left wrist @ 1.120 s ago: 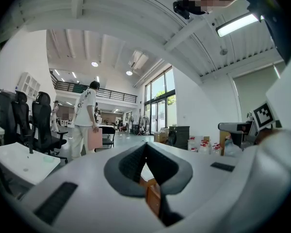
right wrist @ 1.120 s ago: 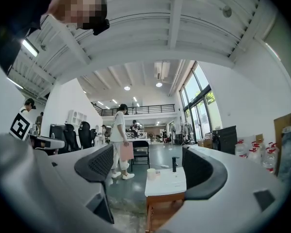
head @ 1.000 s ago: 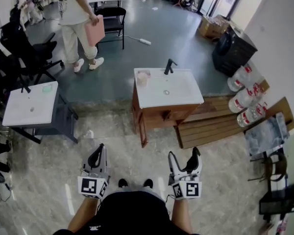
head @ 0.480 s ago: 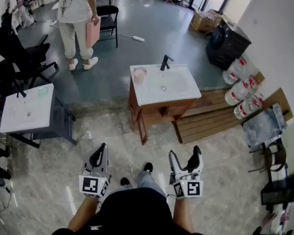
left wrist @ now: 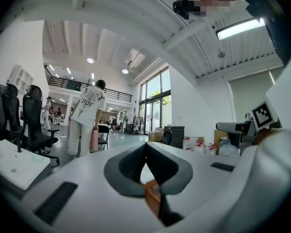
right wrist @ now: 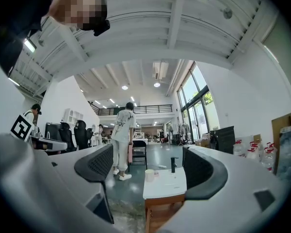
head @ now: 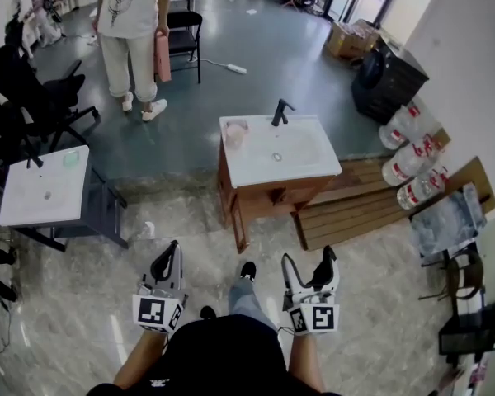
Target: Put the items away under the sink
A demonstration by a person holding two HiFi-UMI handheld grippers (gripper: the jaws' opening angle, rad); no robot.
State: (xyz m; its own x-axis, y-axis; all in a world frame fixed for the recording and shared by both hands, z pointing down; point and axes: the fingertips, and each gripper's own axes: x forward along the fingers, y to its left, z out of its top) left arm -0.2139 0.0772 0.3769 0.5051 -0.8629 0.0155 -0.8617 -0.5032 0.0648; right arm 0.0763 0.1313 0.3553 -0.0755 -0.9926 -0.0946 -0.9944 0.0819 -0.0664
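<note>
The left gripper (head: 165, 259) has its jaws closed together on nothing, while the right gripper (head: 308, 264) is held beside it with jaws apart and nothing between them, both low over the stone floor (head: 82, 320) in front of the person's body. The sink (head: 290, 153) on its wooden cabinet (head: 268, 198) stands ahead, well apart from both grippers, with a black faucet (head: 280, 111) at its back edge and a pale cup (head: 236, 132) on its left rear corner. Beyond it a person (head: 132, 31) stands by a black chair (head: 184, 25).
</note>
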